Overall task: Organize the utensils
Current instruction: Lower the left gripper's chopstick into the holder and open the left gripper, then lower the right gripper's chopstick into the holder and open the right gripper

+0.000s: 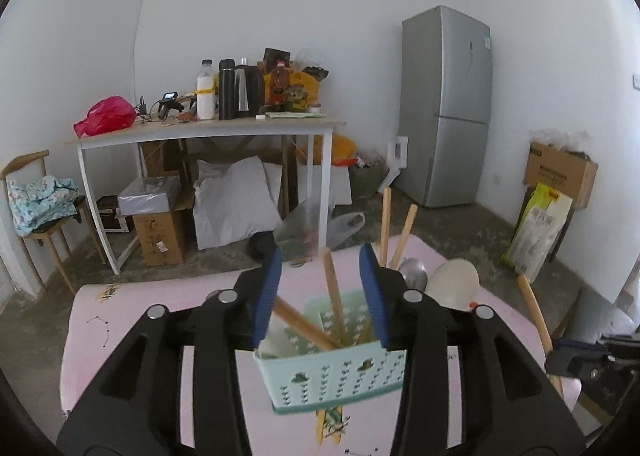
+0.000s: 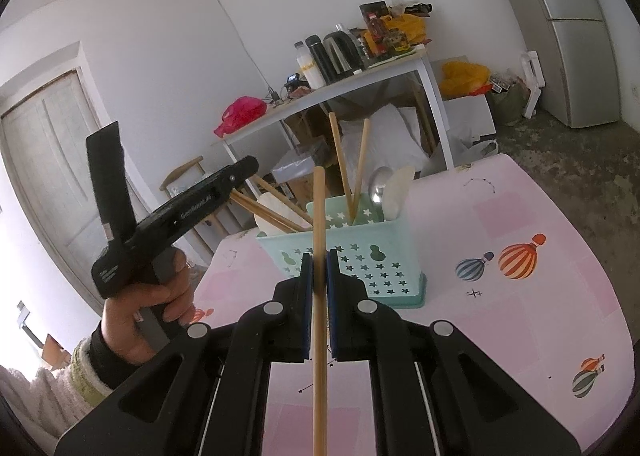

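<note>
Wooden, apparently plain stick [image 2: 319,296] in right tool [image 2: 319,276]

Mint star-punched basket [image 2: 360,256] upright, wooden handle [image 2: 319,296] vertical before it

Soft, even daylight, faint shadows, heavy fisheye bending with dark corners, and slight blur throughout.

We count one basket [image 2: 356,260], seven wooden handles [image 2: 319,296], one metal spoon [image 2: 378,182] and two grippers [image 2: 319,276].
</note>
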A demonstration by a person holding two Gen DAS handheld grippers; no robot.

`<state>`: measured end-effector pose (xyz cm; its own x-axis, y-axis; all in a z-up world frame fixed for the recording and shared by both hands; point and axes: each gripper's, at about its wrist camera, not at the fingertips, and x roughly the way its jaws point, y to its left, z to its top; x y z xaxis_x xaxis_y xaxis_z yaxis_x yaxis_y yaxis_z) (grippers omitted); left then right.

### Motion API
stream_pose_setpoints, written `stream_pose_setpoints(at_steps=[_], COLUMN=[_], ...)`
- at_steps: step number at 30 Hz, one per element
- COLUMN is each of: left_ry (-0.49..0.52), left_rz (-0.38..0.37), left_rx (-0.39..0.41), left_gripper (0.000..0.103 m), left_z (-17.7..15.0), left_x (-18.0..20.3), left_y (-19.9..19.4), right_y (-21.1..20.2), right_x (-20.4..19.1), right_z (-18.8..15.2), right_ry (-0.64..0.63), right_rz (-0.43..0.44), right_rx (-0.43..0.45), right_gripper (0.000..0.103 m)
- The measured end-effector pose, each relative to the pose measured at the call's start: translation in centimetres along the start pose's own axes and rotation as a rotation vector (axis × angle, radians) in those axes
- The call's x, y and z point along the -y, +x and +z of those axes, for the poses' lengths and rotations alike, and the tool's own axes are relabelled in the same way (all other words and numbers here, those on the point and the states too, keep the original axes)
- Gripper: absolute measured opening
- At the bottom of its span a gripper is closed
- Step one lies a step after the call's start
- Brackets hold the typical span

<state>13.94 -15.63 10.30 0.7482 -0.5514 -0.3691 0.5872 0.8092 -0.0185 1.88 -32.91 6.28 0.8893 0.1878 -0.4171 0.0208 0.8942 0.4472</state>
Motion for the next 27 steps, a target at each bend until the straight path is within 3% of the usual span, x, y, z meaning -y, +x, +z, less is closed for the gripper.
stream_pose_setpoints(at_steps=[5,16,23,27], left_ry=[0.065,0.066,-0.020,-0.099], left_rz=[0.028,0.051,0.141,0.215], left_rx=[0.001,0.027,-0.099,-0.184], left_gripper=[0.063,0.080,0.085,0.086], left_z=[0.0,0.0,-3.7,-5.9], left_x=[1.2,0.8,-2.8,-4.9], left_y=[-1.7,-6.5,-6.6,-5.3], right_y=[-0.3,-0.9,-1.1,-0.6], right_x=[-0.2,-0.4,-0.8,-1.3], right_z=[0.0,0.1,1.6,3.7], right_ry=[-0.007,-0.015,-0.014,-0.017], right_rz=[-0.009,-0.017,0.002,0.030], right_rx=[0.000,0.010,0.064,0.153], right_gripper=[0.007,0.007,0.007,0.007])
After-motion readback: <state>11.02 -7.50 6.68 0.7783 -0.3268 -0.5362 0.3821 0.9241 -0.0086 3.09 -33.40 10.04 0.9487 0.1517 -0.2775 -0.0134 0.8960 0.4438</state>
